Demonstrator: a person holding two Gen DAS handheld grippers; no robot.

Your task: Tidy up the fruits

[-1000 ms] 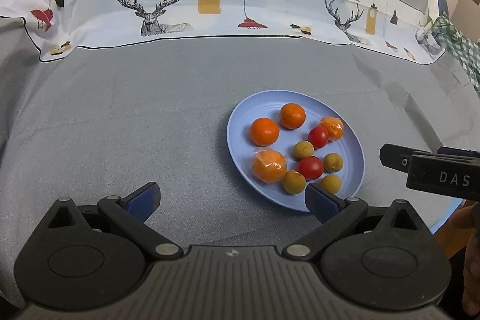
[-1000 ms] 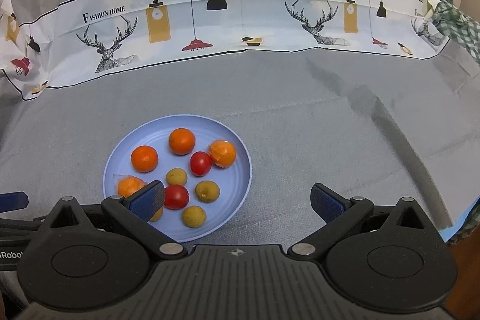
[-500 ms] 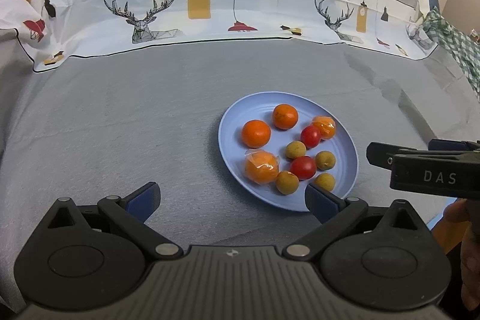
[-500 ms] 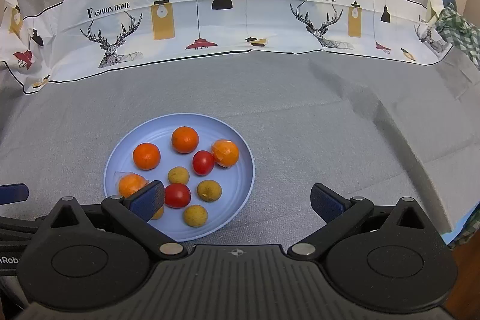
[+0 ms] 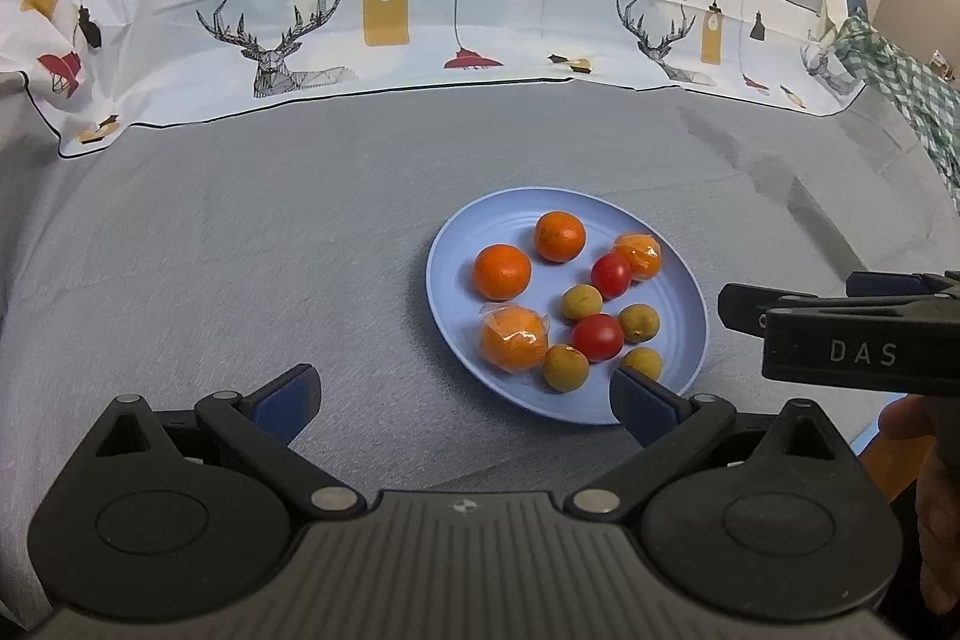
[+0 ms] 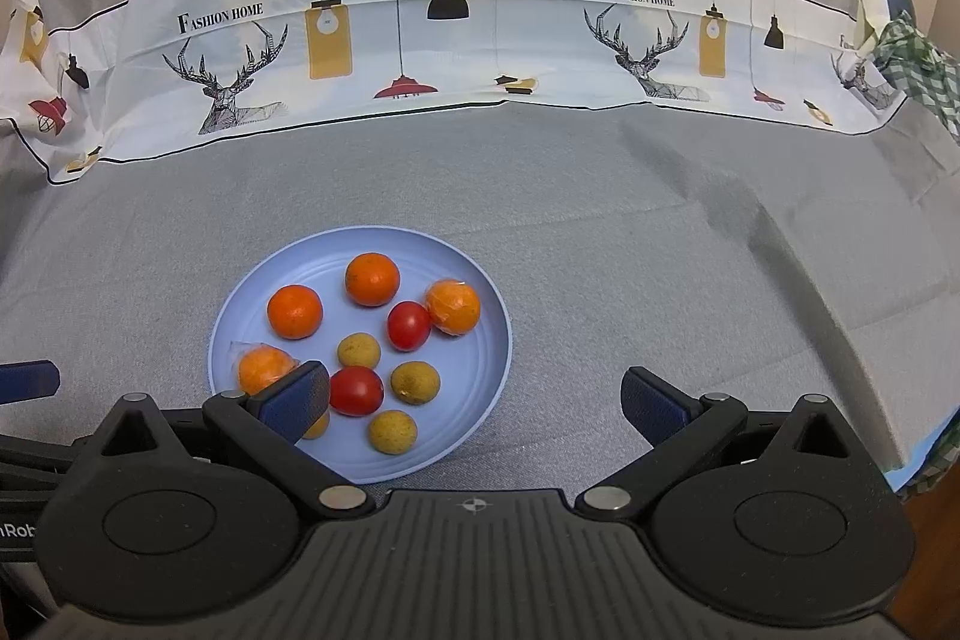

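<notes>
Both grippers, left gripper (image 5: 462, 394) and right gripper (image 6: 474, 397), gape wide, holding nothing, hovering at the blue plate's (image 6: 486, 388) near edge. All fruits (image 6: 360, 340) sit loose on it. Risk: round fruit rolls off if nudged; wrapped oranges' (image 6: 453, 307) film may slip.
</notes>
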